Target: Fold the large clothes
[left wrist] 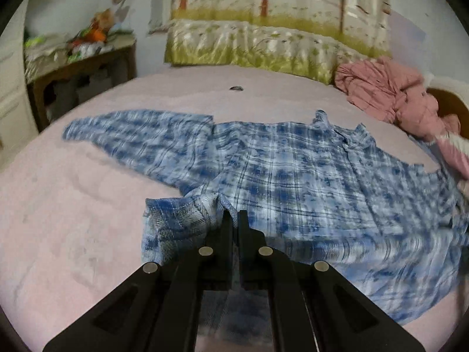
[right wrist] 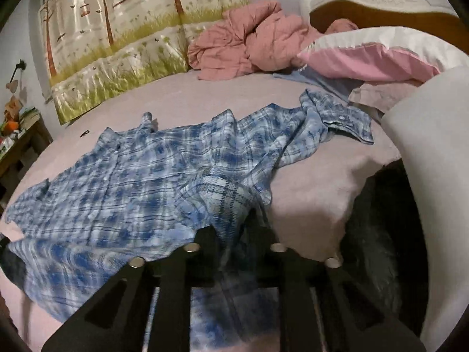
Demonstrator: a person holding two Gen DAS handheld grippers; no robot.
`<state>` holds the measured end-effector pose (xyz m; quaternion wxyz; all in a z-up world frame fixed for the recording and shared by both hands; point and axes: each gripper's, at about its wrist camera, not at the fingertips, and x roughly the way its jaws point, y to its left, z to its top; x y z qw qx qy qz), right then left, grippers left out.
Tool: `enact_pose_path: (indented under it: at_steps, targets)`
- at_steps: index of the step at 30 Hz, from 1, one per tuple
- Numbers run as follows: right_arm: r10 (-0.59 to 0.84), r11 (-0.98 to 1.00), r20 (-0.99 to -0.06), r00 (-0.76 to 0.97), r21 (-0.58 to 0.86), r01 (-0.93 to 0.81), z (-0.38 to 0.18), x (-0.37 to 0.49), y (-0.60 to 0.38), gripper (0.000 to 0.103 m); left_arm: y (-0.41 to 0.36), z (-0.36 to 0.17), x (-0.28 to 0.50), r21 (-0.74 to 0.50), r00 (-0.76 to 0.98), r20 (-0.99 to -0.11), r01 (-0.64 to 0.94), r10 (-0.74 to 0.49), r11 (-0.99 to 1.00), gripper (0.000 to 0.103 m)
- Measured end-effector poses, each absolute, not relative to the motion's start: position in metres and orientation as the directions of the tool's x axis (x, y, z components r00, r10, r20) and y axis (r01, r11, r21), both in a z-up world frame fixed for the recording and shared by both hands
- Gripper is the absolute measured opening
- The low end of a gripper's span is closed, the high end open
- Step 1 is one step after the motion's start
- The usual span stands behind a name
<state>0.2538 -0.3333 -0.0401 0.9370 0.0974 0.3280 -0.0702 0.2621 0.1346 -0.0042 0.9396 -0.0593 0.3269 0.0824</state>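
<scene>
Left gripper (left wrist: 234, 215) is clamped tight, black fingers basically touching, with a bunched fold of the shirt (left wrist: 307, 173) pinched between the tips. It's angled down and forward. Right gripper (right wrist: 234, 228) tilts down the same way, but its fingers stand a bit apart. Cloth hangs in the gap and drapes over them; can't tell if the pads actually press on it. No hands in view.

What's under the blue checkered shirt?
The blue checkered shirt lies spread on the pink bed sheet, which shows all around it. Anything else beneath the cloth is covered, so I cannot tell.
</scene>
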Motion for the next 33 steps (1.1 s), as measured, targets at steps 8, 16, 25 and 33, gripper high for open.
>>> enact_pose_path:
  at_steps: [8,16,25,33]
  targets:
    - [-0.133,0.972,-0.543,0.829,0.093,0.217,-0.019,0.233,-0.344,0.08,0.137,-0.012,0.26,-0.073,0.796,-0.602,-0.137,0.066,0.988,0.004]
    - [-0.212,0.975,-0.568,0.795,-0.073,0.208,-0.023,0.254,-0.346,0.096,0.142,-0.006,0.249,0.062,0.798,-0.548,-0.26,0.25,0.964,0.089]
    - [-0.087,0.971,-0.745,0.662,0.086,0.224,-0.065,0.258,-0.35,0.096,0.187,-0.047,0.262,-0.084,0.614,-0.781,-0.278,0.109,0.957,0.09]
    - [0.021,0.988,-0.693,0.721,0.124,0.09,-0.046,0.188,-0.306,0.096,0.163,-0.035,0.21,-0.211,0.647,-0.762,-0.209,-0.027,0.955,0.09]
